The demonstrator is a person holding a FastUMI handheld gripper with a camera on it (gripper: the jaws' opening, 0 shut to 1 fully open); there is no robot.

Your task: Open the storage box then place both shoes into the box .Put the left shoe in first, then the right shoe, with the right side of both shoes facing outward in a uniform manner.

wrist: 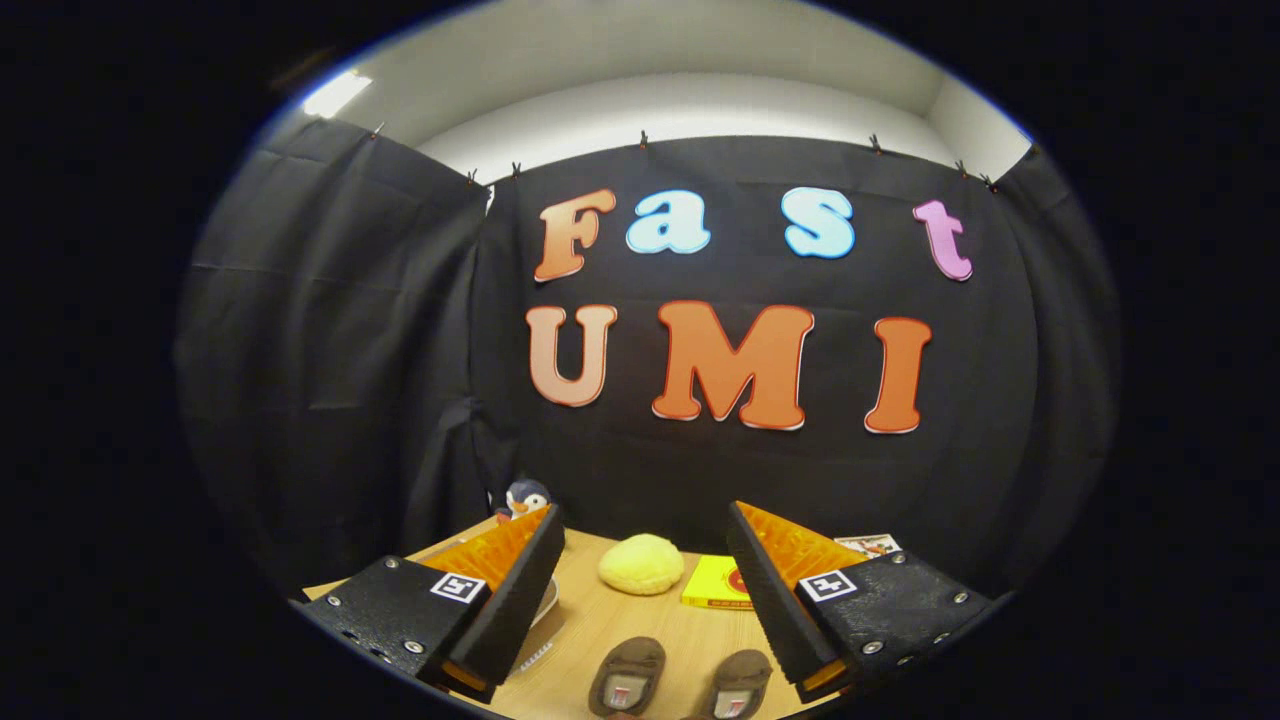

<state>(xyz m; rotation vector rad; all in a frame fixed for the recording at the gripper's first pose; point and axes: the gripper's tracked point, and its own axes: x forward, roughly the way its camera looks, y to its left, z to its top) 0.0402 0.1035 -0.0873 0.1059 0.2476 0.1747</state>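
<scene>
Two brown shoes lie side by side on the wooden table (620, 615), low between my fingers: one shoe (628, 677) on the left, the other shoe (736, 685) on the right, both cut off by the view's lower rim. My gripper (645, 580) is held above and behind them, open wide, with nothing between its black-padded orange fingers (520, 590). A pale rounded edge (546, 603) peeks out from behind the left finger; I cannot tell what it is.
Beyond the fingers sit a yellow bun-like soft object (641, 564), a flat yellow box (718, 583), a small card (868, 545) behind the right finger and a penguin plush (524, 498) at the table's far left. The black cloth wall stands close behind.
</scene>
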